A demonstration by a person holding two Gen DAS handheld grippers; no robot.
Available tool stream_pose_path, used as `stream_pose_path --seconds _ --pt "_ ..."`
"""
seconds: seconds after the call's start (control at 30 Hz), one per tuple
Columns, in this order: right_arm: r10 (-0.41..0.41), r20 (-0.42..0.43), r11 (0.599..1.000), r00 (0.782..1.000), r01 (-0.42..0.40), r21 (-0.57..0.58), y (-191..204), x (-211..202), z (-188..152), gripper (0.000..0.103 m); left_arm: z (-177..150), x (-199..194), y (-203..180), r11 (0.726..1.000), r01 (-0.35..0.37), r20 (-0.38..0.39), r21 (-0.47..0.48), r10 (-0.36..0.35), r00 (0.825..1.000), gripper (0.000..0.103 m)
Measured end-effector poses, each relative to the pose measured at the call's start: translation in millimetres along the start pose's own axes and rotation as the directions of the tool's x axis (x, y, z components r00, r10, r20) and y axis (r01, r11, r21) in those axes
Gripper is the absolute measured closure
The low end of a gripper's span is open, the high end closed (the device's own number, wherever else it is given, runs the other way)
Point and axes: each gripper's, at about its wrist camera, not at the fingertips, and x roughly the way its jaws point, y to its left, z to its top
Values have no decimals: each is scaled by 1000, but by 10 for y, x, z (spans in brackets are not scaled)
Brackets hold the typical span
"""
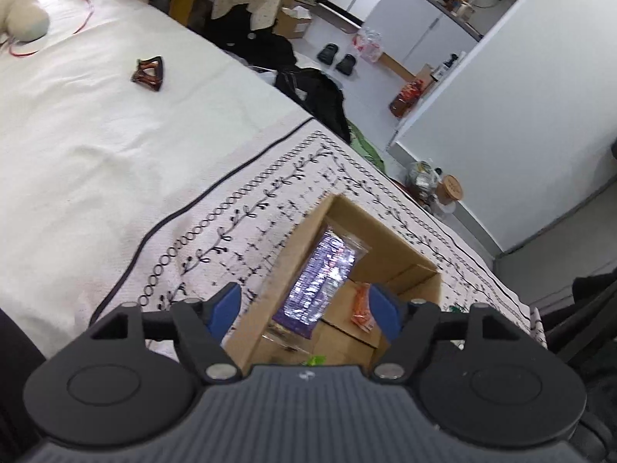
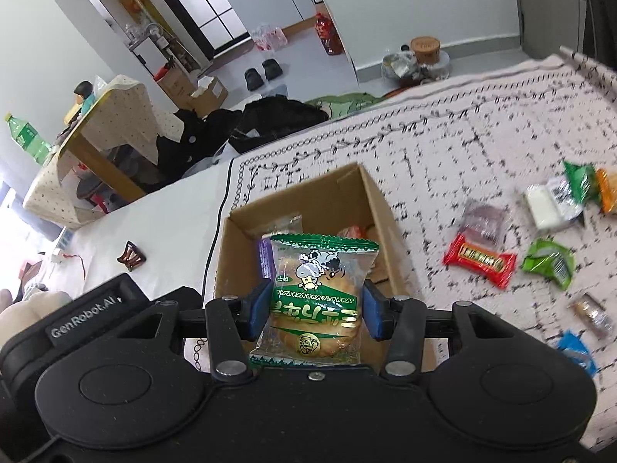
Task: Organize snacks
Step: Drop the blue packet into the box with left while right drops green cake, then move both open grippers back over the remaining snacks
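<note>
Right now, one cardboard box (image 2: pixel 308 200) sitting open on the patterned cloth (image 2: pixel 462 146), seen from both gripper cameras. Two grippers in all. Left gripper (image 1: pixel 304 305) hanging over the box (image 1: pixel 385 247) with its two blue fingers (image 1: pixel 225 308) spread wide apart and nothing between them. Right gripper (image 2: pixel 314 310) squeezing one green cracker packet (image 2: pixel 318 293) between its two blue fingers (image 2: pixel 257 310), one on each side of the packet, holding it just above the box. Inside the box, one shiny purple packet (image 1: pixel 318 281) leaning against a side wall, one small orange packet (image 1: pixel 361 306) lying on the bottom, and one little green bit (image 1: pixel 314 360) peeking out near the close edge, too hidden to name. Out on the cloth, well apart from the box on its right side, about nine loose snacks: one red bar (image 2: pixel 480 260), one crumpled green packet (image 2: pixel 549 262), one see-through packet (image 2: pixel 484 218), one white packet (image 2: pixel 543 202), one silver packet (image 2: pixel 565 193), one more green packet (image 2: pixel 580 181), one orange packet (image 2: pixel 607 189), one brown sweet (image 2: pixel 590 314) and one blue wrapper (image 2: pixel 576 351). Some blurry, so hard to count for sure. One brown hair clip (image 1: pixel 148 73) alone on the plain white sheet (image 1: pixel 96 154).
</note>
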Motion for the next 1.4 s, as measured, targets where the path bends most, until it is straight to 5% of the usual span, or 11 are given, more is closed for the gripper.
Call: stream_pose_path --seconds 0.3,0.67,1.4 --pt "1 2 1000 1000 -1 21 -138 -97 8 41 24 54 73 998 -58 -3 -28 58 998 22" --pt "-99 78 995 992 101 -19 -487 -562 43 20 -113 132 -145 998 -16 -50 56 18 999 16" --pt "-218 126 976 968 215 36 -1403 -1272 -20 12 -658 -33 -839 960 126 -127 248 -97 987 16"
